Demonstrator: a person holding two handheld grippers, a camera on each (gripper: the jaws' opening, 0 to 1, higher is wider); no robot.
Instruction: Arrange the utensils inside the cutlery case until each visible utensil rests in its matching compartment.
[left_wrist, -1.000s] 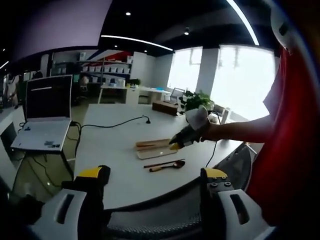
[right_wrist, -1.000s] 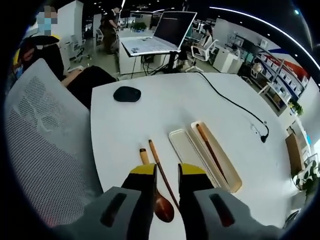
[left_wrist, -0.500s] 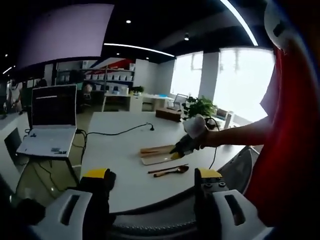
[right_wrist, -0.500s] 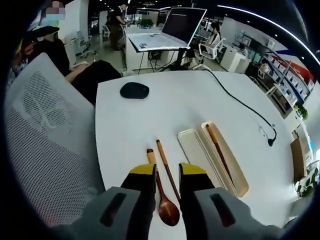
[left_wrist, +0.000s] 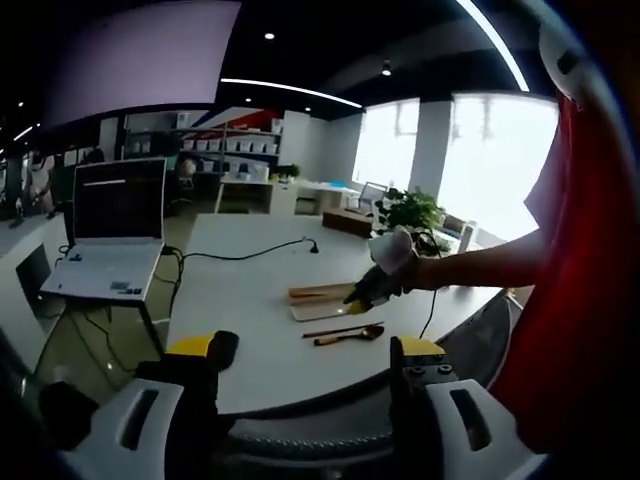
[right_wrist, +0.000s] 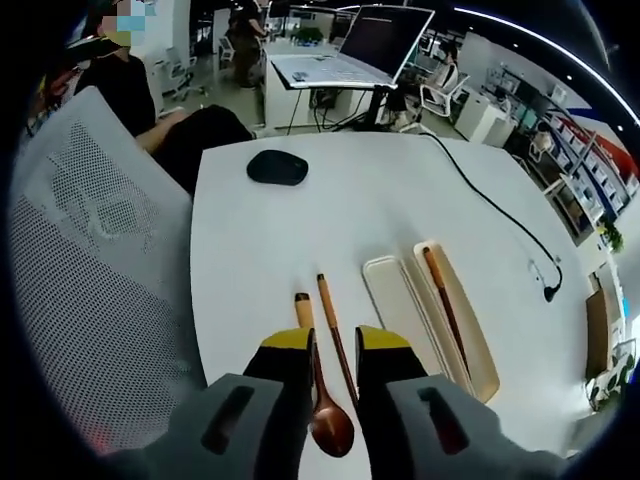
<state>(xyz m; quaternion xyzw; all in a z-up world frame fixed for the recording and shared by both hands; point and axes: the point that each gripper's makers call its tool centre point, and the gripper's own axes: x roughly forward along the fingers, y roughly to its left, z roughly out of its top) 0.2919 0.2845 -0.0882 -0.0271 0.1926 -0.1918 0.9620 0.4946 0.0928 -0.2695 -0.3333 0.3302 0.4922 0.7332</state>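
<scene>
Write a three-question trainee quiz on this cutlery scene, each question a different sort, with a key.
1. True or false: the wooden spoon lies inside the cutlery case.
2. What lies in the case's tan half: A a chopstick, B a fork, C a knife?
3. Fill in: the dark mouse rests on the white ____.

Key: 1 false, it lies on the table between the right gripper jaws. 2 A. 3 table.

Nothing here can be read: the laptop (left_wrist: 112, 232) screen shows only a faint pale line across dark glass, and the shelf boxes (left_wrist: 225, 146) are too small to make out.
</scene>
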